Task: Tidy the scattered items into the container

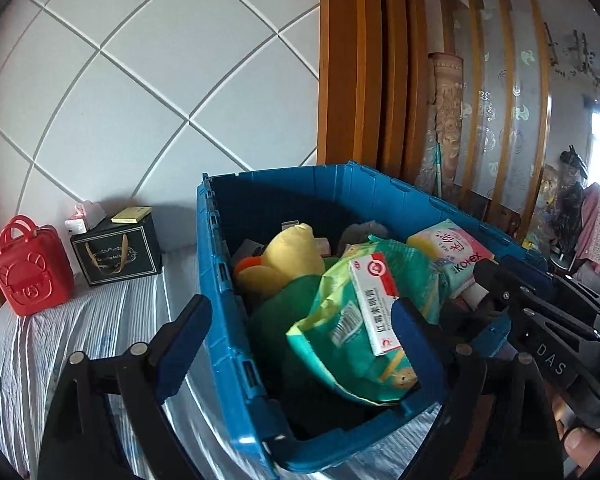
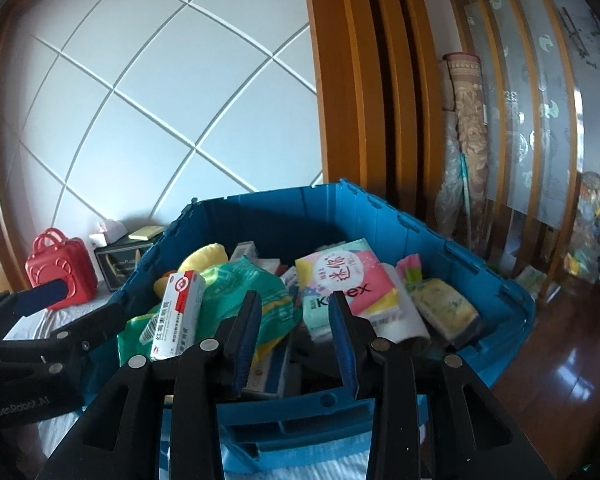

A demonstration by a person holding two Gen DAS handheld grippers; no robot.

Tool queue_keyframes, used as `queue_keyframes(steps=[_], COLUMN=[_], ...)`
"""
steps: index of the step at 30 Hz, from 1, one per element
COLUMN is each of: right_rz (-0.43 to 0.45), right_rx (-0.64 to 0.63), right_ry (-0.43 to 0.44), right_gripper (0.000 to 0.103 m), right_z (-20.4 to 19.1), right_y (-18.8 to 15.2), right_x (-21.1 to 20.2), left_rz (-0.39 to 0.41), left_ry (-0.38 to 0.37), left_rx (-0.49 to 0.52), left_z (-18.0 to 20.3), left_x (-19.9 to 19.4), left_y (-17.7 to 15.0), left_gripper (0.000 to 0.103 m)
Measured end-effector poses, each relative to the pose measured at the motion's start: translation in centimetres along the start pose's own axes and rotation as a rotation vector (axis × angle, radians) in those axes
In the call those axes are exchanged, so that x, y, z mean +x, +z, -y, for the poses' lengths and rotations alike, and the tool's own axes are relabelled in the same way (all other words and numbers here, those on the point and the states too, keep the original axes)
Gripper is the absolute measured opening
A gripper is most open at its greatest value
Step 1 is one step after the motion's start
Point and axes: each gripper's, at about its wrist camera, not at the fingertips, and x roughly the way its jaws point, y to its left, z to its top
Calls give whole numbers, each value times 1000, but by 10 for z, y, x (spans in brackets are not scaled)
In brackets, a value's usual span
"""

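Observation:
A blue plastic crate stands on the striped bed, filled with items. On top lie a red-and-white medicine box, a green packet, a yellow plush toy and a Kotex pack. My left gripper is open and empty, its fingers straddling the crate's near left corner. My right gripper is open and empty above the crate's near edge; the left gripper also shows at the left of the right wrist view.
A red bear-faced case, a black gift box with a yellow notepad and a tissue pack stand on the bed by the white panelled wall. A wooden frame and wood floor lie right.

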Motion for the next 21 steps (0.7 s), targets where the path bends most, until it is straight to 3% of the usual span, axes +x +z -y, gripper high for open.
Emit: queue_keyframes(steps=[4,6,12,19,21], right_rz=[-4,-10,8,-20,-22], right_rx=[5,7,23,-16,-16], right_ry=[12,12,-45,-59,-59], right_gripper=[50,79,103,103,103], right_z=[10,15,23,13,11], right_y=[-2,-5,-8,-15,-17], right_x=[-11,-22,-63,-101,-110], left_rz=[-8,-13,-19,-34,-42], left_ry=[27,31,33,4,24], left_rx=[-17,-22,-34,-59,-48], left_z=[15,20,21,21,24], left_x=[-9,-16,-42,-79,-85], left_y=[-6,-8,-18,-34,-36], left_gripper=[103,103,103,103,103])
